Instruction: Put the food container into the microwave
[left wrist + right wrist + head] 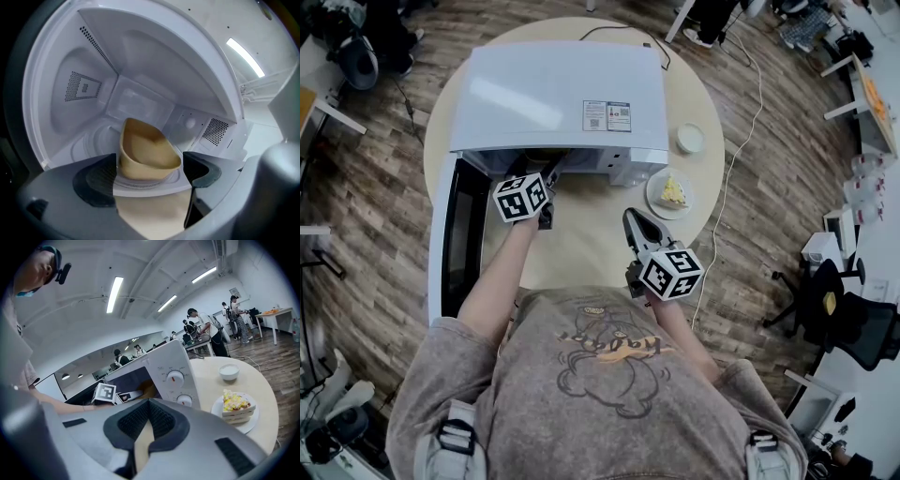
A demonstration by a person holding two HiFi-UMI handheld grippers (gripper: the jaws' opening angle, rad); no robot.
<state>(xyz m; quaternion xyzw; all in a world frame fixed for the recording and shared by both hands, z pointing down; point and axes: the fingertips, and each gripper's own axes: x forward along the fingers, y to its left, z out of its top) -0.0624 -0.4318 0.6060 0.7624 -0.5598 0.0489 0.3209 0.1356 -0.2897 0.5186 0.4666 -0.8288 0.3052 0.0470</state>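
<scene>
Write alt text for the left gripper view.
A tan food container sits on the turntable inside the open white microwave, seen between the wide-open jaws of the left hand-held gripper.

This looks like a big shared workroom, like an office or a lab. A wood floor (769,187) goes all around a round table (581,248) with a microwave (553,98) on it. In the head view, a black office chair (862,328) sits at four o'clock and a desk (867,94) at two o'clock. In the right gripper view, long ceiling lights (114,294) shine above, and people (205,331) stand by work tables (274,311) at two o'clock.
</scene>
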